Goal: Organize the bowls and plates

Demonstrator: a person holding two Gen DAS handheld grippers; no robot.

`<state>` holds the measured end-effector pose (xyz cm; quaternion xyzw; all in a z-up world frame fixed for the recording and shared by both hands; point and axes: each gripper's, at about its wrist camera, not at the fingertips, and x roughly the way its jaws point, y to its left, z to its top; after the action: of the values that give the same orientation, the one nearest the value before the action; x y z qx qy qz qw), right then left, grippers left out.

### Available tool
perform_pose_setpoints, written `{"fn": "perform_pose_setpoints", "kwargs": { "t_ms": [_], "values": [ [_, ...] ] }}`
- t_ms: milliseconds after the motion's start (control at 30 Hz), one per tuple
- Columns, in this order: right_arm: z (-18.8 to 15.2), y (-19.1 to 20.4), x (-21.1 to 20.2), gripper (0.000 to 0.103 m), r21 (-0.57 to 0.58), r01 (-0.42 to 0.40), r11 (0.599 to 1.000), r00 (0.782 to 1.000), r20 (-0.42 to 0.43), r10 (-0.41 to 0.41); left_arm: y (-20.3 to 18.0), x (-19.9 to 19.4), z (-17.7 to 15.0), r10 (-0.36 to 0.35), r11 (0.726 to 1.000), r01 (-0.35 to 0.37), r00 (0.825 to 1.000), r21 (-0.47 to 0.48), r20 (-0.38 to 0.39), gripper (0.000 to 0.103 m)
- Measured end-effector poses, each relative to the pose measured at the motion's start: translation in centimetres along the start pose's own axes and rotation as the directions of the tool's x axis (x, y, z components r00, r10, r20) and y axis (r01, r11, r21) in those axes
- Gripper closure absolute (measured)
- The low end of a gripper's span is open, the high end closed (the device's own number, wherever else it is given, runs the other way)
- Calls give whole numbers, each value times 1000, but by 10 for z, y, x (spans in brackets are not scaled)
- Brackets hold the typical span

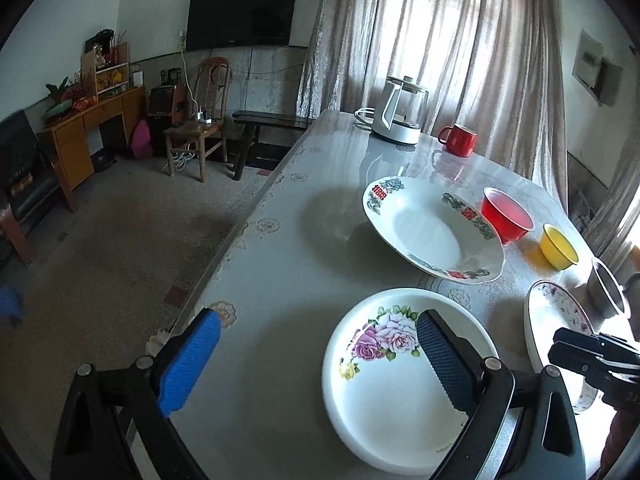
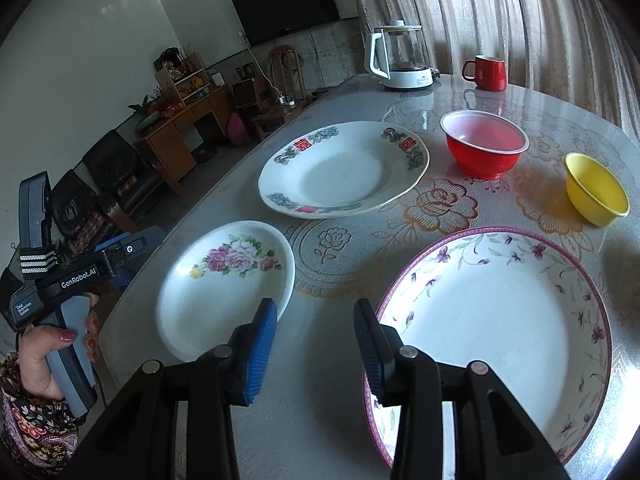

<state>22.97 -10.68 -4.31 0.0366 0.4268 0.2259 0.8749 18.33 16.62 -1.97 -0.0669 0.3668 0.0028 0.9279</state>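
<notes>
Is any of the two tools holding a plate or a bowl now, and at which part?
Nothing is held. The left tool is open above the rose plate, and the right tool is open, beside the purple-rimmed plate.

wrist views, close above table (image 1: 304, 248), shared plates (image 2: 344, 168)

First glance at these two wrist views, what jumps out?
The red bowl and yellow bowl pop first, at the table's far right near the curtain. Three plates fill the middle: the red-character plate farthest, the rose plate at the left edge, the purple-rimmed plate nearest. Both pairs of jaws stand open, holding nothing.
</notes>
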Motion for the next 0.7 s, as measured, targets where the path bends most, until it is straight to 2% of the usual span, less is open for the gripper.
{"fn": "perform_pose_setpoints", "kwargs": {
  "t_ms": [167,533,633,700],
  "values": [
    [7,2,8,63,-5,11,1000,1000,-16,-11,-6,5,9,22,999,-22,1000,39,0,4],
    [15,5,15,63,-5,21,1000,999,-28,-21,-10,15,17,3,998,-1,1000,60,-25,4],
    [21,1,19,63,15,20,1000,999,-32,-20,-12,24,31,-15,998,17,999,64,-47,4],
    [29,-4,22,63,37,30,999,999,-34,-28,-16,31,45,-1,997,4,999,76,-44,4]
  ]
}}
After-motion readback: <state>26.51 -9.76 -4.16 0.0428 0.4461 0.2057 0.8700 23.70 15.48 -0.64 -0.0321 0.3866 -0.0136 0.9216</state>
